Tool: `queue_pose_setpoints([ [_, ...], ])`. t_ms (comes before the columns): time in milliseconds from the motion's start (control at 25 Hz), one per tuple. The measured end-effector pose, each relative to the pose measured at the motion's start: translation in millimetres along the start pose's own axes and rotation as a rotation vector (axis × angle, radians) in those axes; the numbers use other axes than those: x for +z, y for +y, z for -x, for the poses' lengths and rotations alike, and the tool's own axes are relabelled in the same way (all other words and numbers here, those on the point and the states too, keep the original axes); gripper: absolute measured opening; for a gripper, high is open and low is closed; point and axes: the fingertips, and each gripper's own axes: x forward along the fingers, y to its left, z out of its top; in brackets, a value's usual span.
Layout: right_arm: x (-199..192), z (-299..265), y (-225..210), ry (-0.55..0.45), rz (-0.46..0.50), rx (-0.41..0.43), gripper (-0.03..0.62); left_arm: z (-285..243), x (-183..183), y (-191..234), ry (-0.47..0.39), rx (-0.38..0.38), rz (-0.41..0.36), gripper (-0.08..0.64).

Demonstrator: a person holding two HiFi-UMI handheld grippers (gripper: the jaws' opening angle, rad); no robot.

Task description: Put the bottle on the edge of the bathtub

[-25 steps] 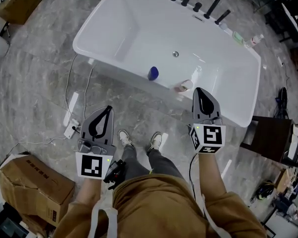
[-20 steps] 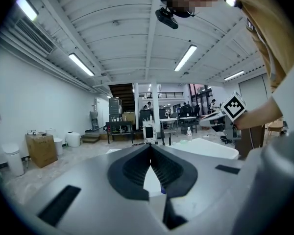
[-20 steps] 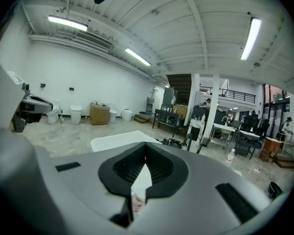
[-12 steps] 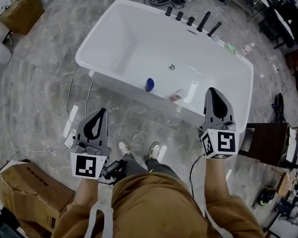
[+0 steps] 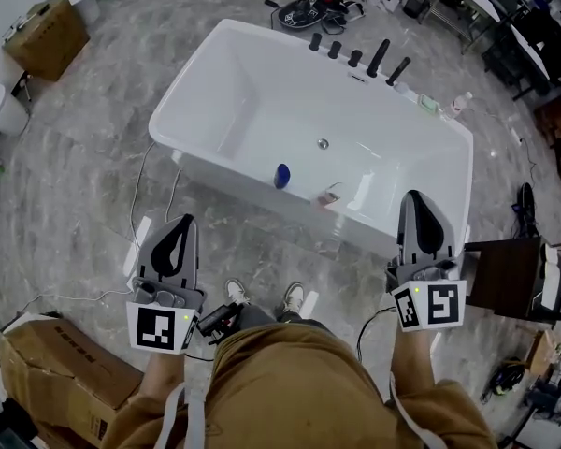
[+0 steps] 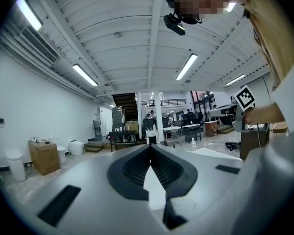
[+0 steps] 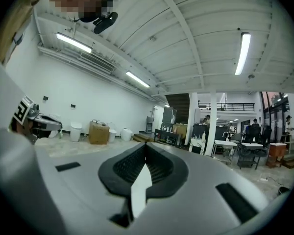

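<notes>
A white bathtub [image 5: 189, 69] stands on the grey floor ahead of me. A clear bottle [image 5: 460, 104] stands upright at the tub's far right corner, past the black tap fittings [image 5: 379, 57]. A blue object [image 5: 280, 175] lies inside the tub by the near wall, and a small pinkish item [image 5: 329, 197] sits at the near rim. My left gripper [image 5: 185, 221] [image 6: 150, 146] is shut and holds nothing, short of the tub. My right gripper [image 5: 413, 195] [image 7: 145, 145] is also shut with nothing in it, over the tub's near right corner. Both point level into the room.
A cardboard box [image 5: 61, 368] sits at my lower left and another [image 5: 45, 34] at the far left. A dark cabinet [image 5: 505, 271] stands right of the tub. Cables and a power strip [image 5: 136, 243] lie on the floor left of my shoes [image 5: 234, 293].
Both grippers have risen and slid down and outward in the head view, away from the tub. The tub now sits higher in the picture. Both stay shut.
</notes>
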Motion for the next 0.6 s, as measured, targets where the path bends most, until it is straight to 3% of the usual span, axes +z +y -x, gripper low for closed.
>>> queue_pose_setpoints([
  [160, 11, 23, -5, -0.020, -0.062, -0.021, 0.005, 5, 11, 4, -0.005, 0.009, -0.014, 0.006],
  [600, 15, 59, -21, -0.017, -0.049, -0.078, 0.005, 7, 26, 6, -0.004, 0.003, -0.031, 0.006],
])
